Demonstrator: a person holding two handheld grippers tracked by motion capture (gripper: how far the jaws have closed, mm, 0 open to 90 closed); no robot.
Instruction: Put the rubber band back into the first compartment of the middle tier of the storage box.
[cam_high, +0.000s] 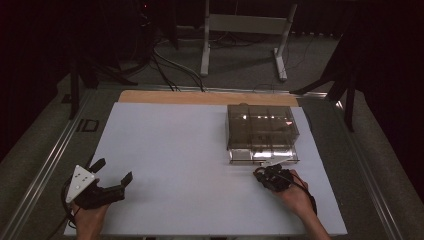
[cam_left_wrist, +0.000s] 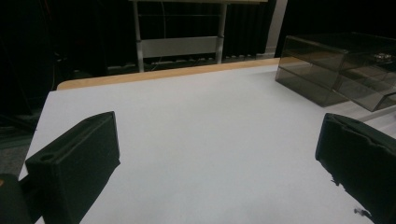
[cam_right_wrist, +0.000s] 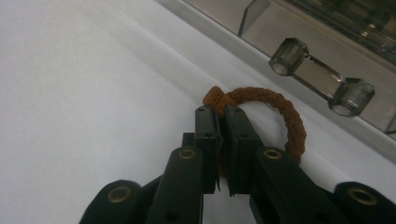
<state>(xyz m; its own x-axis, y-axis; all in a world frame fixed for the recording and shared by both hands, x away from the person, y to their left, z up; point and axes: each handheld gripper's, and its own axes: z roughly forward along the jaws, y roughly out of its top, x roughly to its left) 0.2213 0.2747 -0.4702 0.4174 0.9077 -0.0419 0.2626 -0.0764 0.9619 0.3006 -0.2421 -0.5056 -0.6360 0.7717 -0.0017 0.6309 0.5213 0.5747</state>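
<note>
A brown braided hair tie (cam_right_wrist: 275, 109) lies on the white table cover, just in front of a smoky clear drawer box (cam_high: 262, 131). My right gripper (cam_right_wrist: 221, 111) is shut on the near side of the tie, the band pinched between its two black pads. In the high view that gripper (cam_high: 270, 175) sits at the box's front edge, below a drawer that stands pulled out (cam_high: 262, 155). The drawer's clear handle (cam_right_wrist: 321, 77) shows just beyond the tie. My left gripper (cam_high: 114, 172) rests at the table's near left, jaws wide apart with nothing between them.
The white cover (cam_high: 175, 150) spreads wide between the two hands. A wooden table edge (cam_high: 200, 97) runs along the back. Beyond it stand a white metal frame (cam_high: 245, 30) and cables on the floor. Metal rails (cam_high: 45, 165) flank the table.
</note>
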